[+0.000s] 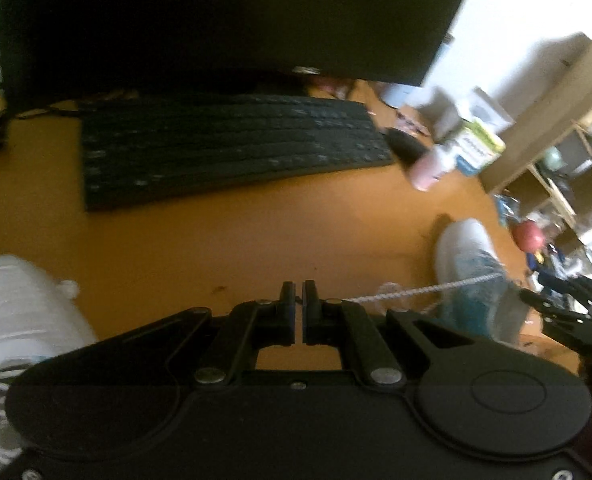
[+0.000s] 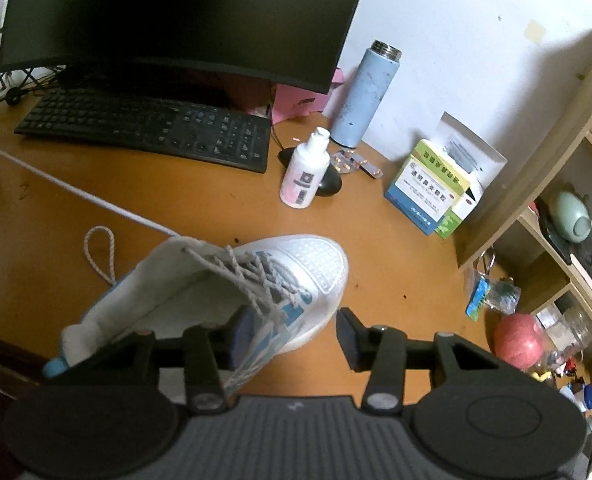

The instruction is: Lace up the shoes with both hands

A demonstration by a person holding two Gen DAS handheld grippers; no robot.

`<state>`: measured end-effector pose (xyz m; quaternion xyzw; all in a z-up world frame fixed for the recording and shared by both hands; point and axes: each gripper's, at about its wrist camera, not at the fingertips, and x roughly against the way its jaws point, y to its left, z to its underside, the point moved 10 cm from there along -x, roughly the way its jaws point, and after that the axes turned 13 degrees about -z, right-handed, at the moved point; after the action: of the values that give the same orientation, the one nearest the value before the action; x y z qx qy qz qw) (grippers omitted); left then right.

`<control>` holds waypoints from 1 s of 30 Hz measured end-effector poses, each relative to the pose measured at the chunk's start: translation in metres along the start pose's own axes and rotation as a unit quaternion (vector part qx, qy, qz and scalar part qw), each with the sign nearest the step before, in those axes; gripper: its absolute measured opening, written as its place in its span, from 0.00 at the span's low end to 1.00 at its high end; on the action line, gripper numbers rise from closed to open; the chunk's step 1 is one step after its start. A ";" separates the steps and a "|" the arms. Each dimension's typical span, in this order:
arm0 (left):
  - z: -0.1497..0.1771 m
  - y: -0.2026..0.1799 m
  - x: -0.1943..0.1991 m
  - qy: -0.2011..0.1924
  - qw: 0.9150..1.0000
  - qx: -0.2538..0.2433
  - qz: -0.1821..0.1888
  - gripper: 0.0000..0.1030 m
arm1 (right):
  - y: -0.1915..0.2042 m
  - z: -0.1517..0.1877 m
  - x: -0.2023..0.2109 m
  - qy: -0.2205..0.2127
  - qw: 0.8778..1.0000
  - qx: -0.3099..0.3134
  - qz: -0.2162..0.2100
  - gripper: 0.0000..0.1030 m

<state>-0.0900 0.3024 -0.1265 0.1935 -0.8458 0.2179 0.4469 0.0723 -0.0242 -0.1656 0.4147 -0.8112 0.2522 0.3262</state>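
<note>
Desk (image 2: 199,216): two shoes (image 2: 255,280), one keyboard (image 2: 143,128), one monitor (image 2: 175,12).

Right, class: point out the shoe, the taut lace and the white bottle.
shoe (image 2: 316,260), right wrist view, on its white mesh toe.
taut lace (image 2: 75,190), right wrist view, mid-span above the desk.
white bottle (image 2: 302,176), right wrist view, on its labelled body.

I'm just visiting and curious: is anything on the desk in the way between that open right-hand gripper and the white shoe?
Nothing visible is. The right gripper hangs open right over the side of the white shoe, one pad close against its laces, the other clear beside the toe. The lotion bottle and medicine boxes stand further back.
</note>
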 end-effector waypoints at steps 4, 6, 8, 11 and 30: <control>0.011 -0.013 -0.009 0.024 0.999 -0.013 0.020 0.00 | 0.000 -0.001 -0.001 -0.001 1.000 0.000 -0.002 0.47; 0.021 -0.032 -0.018 0.044 0.997 -0.038 0.040 0.00 | 0.001 -0.002 0.000 -0.003 1.000 -0.002 -0.003 0.47; 0.033 -0.055 -0.029 0.068 0.993 -0.072 0.060 0.01 | 0.002 -0.003 0.000 -0.005 1.000 -0.006 -0.006 0.47; 0.039 -0.081 -0.042 0.084 0.987 -0.108 0.080 0.04 | 0.005 -0.006 0.002 -0.008 1.000 -0.009 -0.014 0.48; 0.084 -0.219 -0.105 0.000 0.720 -0.683 0.124 0.25 | 0.015 -0.010 0.025 -0.019 0.994 -0.093 -0.061 0.49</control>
<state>0.0234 0.0888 -0.2136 -0.2706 -0.7816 -0.3654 0.4270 0.0520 -0.0222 -0.1425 0.4362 -0.8102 0.1471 0.3628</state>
